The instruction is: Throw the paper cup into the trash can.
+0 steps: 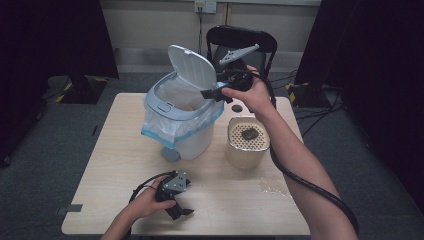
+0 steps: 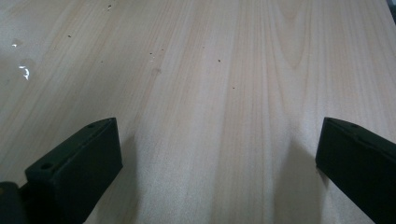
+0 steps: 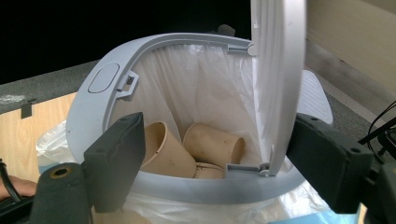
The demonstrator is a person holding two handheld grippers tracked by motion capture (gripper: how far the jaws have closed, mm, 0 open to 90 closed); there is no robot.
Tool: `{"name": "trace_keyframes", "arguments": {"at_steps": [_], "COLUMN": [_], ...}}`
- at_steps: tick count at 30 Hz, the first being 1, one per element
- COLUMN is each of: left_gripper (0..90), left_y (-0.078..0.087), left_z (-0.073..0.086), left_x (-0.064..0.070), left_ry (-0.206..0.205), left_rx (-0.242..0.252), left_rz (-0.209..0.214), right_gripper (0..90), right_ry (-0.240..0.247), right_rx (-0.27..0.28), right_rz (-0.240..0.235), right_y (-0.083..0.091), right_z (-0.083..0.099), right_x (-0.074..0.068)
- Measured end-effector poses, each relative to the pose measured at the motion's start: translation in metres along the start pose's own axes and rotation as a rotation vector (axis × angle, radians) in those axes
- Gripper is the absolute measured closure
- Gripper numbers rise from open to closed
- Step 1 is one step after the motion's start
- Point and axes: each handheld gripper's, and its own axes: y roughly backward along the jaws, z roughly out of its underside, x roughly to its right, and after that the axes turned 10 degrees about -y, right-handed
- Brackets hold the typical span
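Black right gripper point(image 3: 212, 163) gapes wide over bin point(image 3: 88, 107), empty

— Where does the high view sit?
— Above the near edge, looking forward and down over the whole table point(image 1: 120, 165).
— And the gripper views?
— The left gripper view looks close down onto bare tabletop. The right gripper view peers closely into the bin point(image 3: 154, 56), which the high view shares.
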Motion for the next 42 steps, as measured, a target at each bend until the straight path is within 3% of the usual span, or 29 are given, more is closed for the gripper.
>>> {"name": "trace_keyframes", "arguments": {"at_steps": [16, 42], "left_gripper": [0.0, 0.0], "left_y": [0.000, 0.000], "left_z": [0.000, 0.000], "left_x": [0.000, 0.000], "left_ry": [-0.002, 0.009], "left_rx": [0.002, 0.003], "left_rz": [0.000, 0.010], "right_gripper": [19.7, 20.3], "right_ry": [0.014, -0.011], "right_rx": [-0.001, -0.020], "right_rz": [-0.034, -0.091], "right_y": [-0.009, -0.021], "right_z": [-0.001, 0.005], "right_x": [-0.009, -0.019]}}
